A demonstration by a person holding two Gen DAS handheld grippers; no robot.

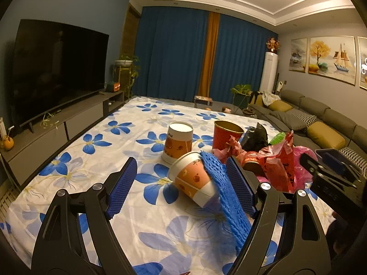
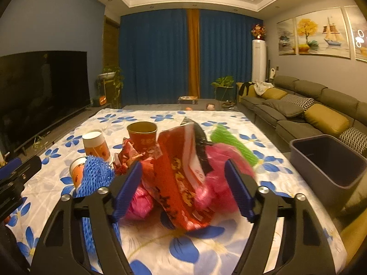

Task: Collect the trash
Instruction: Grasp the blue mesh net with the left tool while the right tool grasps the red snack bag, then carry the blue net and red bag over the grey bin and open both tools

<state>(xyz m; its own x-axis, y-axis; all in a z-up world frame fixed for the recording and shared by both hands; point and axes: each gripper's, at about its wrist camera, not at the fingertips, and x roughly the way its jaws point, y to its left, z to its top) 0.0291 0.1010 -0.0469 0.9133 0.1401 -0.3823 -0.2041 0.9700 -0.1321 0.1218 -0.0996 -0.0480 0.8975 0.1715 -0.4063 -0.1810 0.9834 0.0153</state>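
Observation:
Trash lies on a table with a blue-flower cloth [image 1: 75,167]. My left gripper [image 1: 181,167] is open around a paper cup [image 1: 195,181] lying on its side, with blue foam netting [image 1: 224,190] draped over it by the right finger. An upright white-orange cup [image 1: 177,142] and a red cup [image 1: 226,135] stand beyond. My right gripper [image 2: 184,171] is open around a red snack wrapper [image 2: 181,178] and pink plastic bag [image 2: 220,176]. Green netting [image 2: 234,144] lies behind. The tipped cup [image 2: 76,170] and blue netting [image 2: 96,176] show at left.
A dark grey bin [image 2: 330,160] stands at the table's right edge, also in the left wrist view [image 1: 337,158]. A black wrapper [image 1: 257,135] lies by the red cup. A TV [image 1: 57,68] is left, a sofa [image 2: 309,110] right.

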